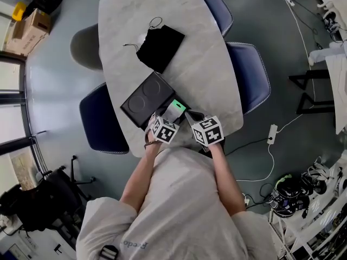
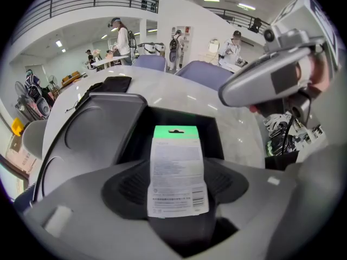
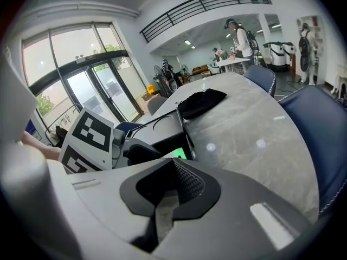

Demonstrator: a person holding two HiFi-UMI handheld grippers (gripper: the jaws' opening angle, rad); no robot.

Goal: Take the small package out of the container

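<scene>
The container (image 2: 214,137) lies open at the near edge of the surface (image 1: 190,37), w/ its lid (image 2: 100,129) folded flat to the left. The small package (image 2: 177,167), white label w/ a green top strip, is clamped at its near end by the left tool (image 2: 178,199), whose pads are closed on it. Its green end points far, over the dark hollow of the container. Whether the package is lifted fully clear or its far end rests inside can't be told from either view. In the head view it is seen right at the container's opening, so it is judged approx. halfway out at most. The right tool (image 3: 165,199) is held just beside the left one, to its right. Its jaws are drawn together w/ only a thin slit between them, and nothing is gripped. So the opening and the grasp are judged done. What is left is for the package to be raised and carried clear of the container, then prob. set down on a bare part of the surface. A black pouch (image 1: 160,47) lies further off on the surface, well apart from the work and not involved.
</scene>
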